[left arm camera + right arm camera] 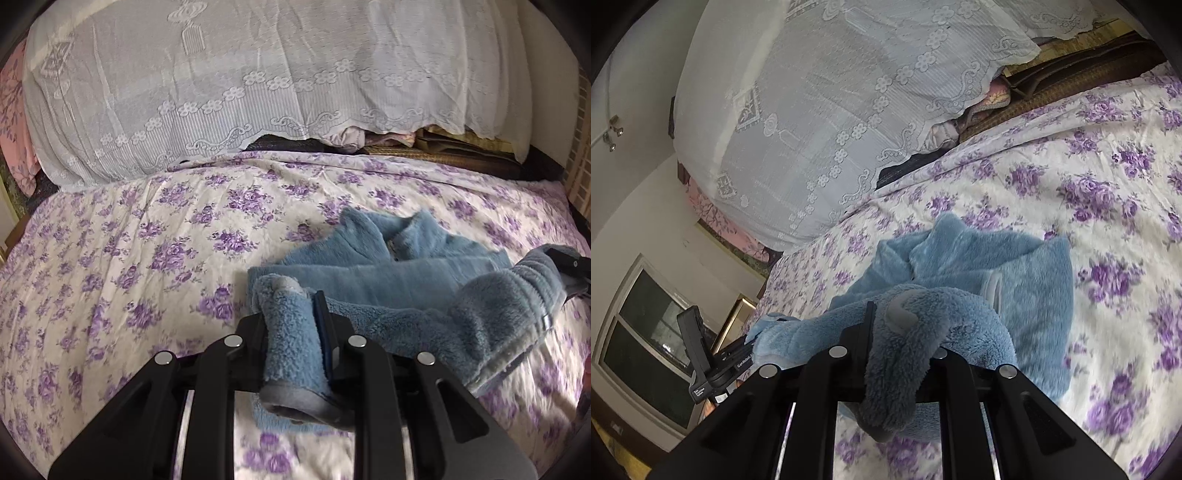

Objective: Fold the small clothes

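A small blue fleece garment (pixel 384 273) lies on the purple-flowered bedsheet (pixel 129 258), its collar toward the far side. My left gripper (pixel 295 332) is shut on the garment's near hem, which bunches between the fingers and hangs over them. My right gripper (pixel 897 343) is shut on another part of the same hem, lifted above the sheet (pixel 1108 221). The garment's body (pixel 1027 280) lies flat beyond it. The right gripper shows at the right edge of the left wrist view (pixel 569 266), and the left gripper shows at the left in the right wrist view (pixel 713 362).
A pile covered by white lace cloth (pixel 221 81) stands along the far side of the bed. Folded bedding (pixel 443 140) shows under its edge. A pink floral pillow (pixel 14 122) is at far left. A window (pixel 646 347) and a wall lie past the bed's left edge.
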`<state>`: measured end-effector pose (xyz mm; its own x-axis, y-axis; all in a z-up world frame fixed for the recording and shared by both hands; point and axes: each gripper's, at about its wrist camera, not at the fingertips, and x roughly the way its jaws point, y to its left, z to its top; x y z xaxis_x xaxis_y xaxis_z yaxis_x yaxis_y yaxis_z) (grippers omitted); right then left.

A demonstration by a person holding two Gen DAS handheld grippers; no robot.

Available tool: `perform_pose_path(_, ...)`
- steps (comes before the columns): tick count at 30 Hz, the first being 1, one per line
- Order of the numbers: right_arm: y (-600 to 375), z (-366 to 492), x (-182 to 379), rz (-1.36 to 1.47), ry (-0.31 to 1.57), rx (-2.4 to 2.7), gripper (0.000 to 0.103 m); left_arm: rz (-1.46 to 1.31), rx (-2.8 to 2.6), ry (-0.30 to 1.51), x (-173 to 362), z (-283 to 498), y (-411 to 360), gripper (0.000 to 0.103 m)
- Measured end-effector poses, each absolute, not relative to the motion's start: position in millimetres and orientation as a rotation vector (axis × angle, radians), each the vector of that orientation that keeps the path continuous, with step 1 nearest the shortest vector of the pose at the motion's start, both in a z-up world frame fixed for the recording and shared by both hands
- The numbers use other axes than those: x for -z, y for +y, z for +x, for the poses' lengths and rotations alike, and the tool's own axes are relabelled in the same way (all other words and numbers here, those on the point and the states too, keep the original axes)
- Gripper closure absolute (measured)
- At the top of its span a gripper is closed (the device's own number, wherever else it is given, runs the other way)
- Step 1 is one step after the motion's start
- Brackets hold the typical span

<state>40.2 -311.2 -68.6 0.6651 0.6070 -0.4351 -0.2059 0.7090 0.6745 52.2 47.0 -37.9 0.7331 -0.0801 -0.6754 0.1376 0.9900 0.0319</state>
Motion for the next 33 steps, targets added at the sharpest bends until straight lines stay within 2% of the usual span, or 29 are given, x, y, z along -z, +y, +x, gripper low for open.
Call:
perform_pose_path(10,-317,99,93,0.698,0.725,-0.454,0.09,0.052,0.092,0.801,65,114,45,0.082)
perform_pose_path(15,-320,122,124,0.733,0.782,-0.414,0.09,0.023,0.087,0.848,87,141,47,0.081)
perform_pose_path(20,-328,133,148,0.799,0.813,-0.41,0.091,-0.008,0.094,0.863,103,160,45,0.077)
perform_pose_path(23,-330,133,149,0.819,0.805,-0.436,0.084,-0.04,0.115,0.869,103,161,47,0.07)
perform_pose_path(24,-330,131,147,0.821,0.8,-0.448,0.082,-0.049,0.125,0.867,101,159,49,0.065)
perform_pose_path(26,-331,126,139,0.826,0.775,-0.473,0.062,-0.083,0.152,0.838,91,153,53,0.045)
perform_pose_path(27,-331,123,134,0.822,0.757,-0.478,0.057,-0.092,0.137,0.809,85,149,55,0.017)
perform_pose_path(28,-330,121,127,0.809,0.734,-0.479,0.049,-0.081,0.078,0.736,75,142,58,0.006)
perform_pose_path(30,-331,114,114,0.776,0.68,-0.476,0.043,-0.052,0.045,0.682,65,135,59,0.006)
perform_pose_path(33,-341,107,104,0.772,0.616,-0.453,0.042,-0.065,0.057,0.686,61,136,63,0.006)
